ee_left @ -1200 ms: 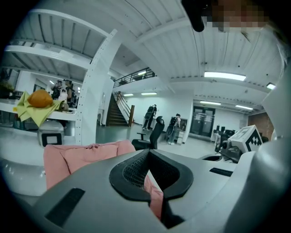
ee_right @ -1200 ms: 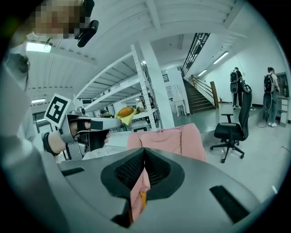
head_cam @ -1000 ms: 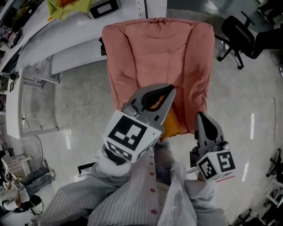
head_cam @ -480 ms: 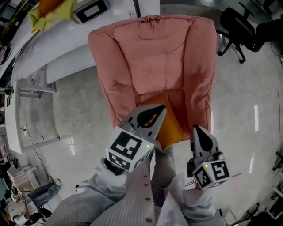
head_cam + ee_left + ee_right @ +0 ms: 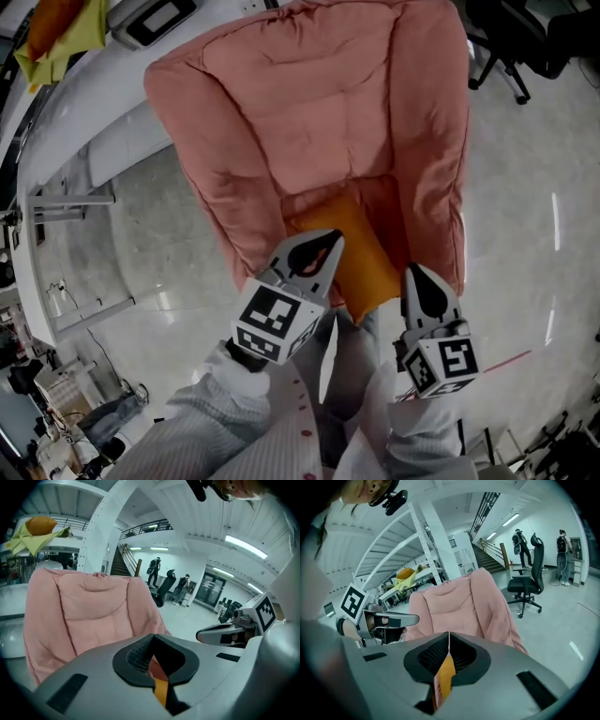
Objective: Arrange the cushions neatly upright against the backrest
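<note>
Chair (image 5: 319, 103): pink, padded; backrest beyond both tongs.
Cushion (image 5: 361, 248): orange, low on the seat, spanning between the tongs.
Left tongs (image 5: 330, 242): closed, pinching orange fabric.
Right tongs (image 5: 419, 274): likewise.
Risk: thin edge-pinch could slip; cushion would flop flat.

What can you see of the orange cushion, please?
The orange square fabric cushion lies flat, not upright, on the seat of the pink padded armchair, one corner reaching past the front edge. It looks soft and plain. The left claw and right claw, both shut, hover at its near edge; contact is unclear.
</note>
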Demonstrator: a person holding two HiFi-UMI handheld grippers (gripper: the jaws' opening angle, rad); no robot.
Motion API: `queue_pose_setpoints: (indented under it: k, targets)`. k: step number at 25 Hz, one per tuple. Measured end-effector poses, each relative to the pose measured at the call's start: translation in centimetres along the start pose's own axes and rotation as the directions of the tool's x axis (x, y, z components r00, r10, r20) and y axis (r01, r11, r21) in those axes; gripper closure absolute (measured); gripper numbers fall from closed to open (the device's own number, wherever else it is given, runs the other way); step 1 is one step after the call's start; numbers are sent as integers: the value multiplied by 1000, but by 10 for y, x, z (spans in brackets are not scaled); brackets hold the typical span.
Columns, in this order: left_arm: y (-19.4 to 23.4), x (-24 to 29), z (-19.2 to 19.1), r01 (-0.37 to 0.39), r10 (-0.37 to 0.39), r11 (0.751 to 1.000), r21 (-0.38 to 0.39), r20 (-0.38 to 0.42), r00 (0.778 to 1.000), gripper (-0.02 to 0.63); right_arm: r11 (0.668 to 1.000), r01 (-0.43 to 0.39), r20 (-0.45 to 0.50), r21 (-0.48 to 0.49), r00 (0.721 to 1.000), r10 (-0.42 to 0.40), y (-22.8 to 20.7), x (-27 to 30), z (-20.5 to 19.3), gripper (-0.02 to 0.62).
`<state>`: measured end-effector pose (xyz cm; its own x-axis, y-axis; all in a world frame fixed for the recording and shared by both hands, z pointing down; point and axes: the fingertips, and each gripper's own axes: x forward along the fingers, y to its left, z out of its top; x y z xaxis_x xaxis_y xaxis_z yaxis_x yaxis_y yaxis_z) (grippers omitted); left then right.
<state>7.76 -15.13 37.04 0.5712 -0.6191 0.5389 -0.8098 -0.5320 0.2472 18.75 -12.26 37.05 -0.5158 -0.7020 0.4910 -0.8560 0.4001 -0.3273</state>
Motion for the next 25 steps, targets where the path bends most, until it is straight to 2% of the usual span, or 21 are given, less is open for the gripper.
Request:
queue_pose_setpoints:
  k: [8, 16, 20, 24, 25]
  targets:
    - [10, 63, -67, 20, -19, 1000, 5, -105, 994, 595, 982, 138, -132, 128, 984, -121, -73, 10, -100, 580]
    - [27, 95, -132, 30, -24, 999, 19, -239, 971, 594, 953, 212, -253, 216, 955, -155, -105, 15, -177, 580]
    - [42, 106, -160, 10, 3, 999, 40, -291, 957, 594, 935, 247, -299, 254, 939, -167, -120, 17, -208, 578]
    - [56, 115, -176, -8, 23, 999, 44, -337, 941, 507, 932, 280, -354, 230, 916, -188, -133, 15, -233, 576]
    - [60, 116, -179, -16, 30, 999, 45, -346, 938, 488, 931, 284, -368, 229, 911, -187, -135, 16, -239, 554]
